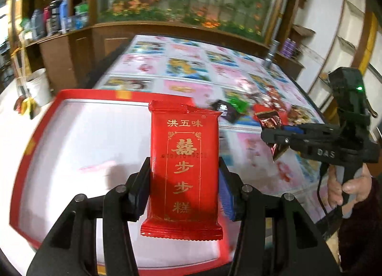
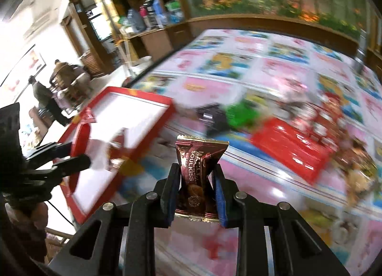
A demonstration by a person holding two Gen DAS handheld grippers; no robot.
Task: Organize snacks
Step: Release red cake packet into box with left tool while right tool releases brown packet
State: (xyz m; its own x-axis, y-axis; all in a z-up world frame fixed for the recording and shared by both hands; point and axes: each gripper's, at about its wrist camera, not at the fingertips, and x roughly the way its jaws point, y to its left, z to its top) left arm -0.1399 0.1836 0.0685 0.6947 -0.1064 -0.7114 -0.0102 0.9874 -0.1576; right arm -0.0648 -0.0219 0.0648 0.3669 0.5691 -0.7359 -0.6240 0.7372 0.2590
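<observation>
2 snacks are up off the table: the left gripper (image 1: 185,180) clamps a red packet (image 1: 183,168), upright between its pads above the red-rimmed tray (image 1: 43,118). Over to the right, the right gripper (image 2: 194,187) pinches a maroon wrapper (image 2: 198,180) above the patterned tablecloth (image 2: 274,204).

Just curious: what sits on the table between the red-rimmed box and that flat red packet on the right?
In the right wrist view, a dark wrapped snack and a green one lie between the box and the red packet.
</observation>
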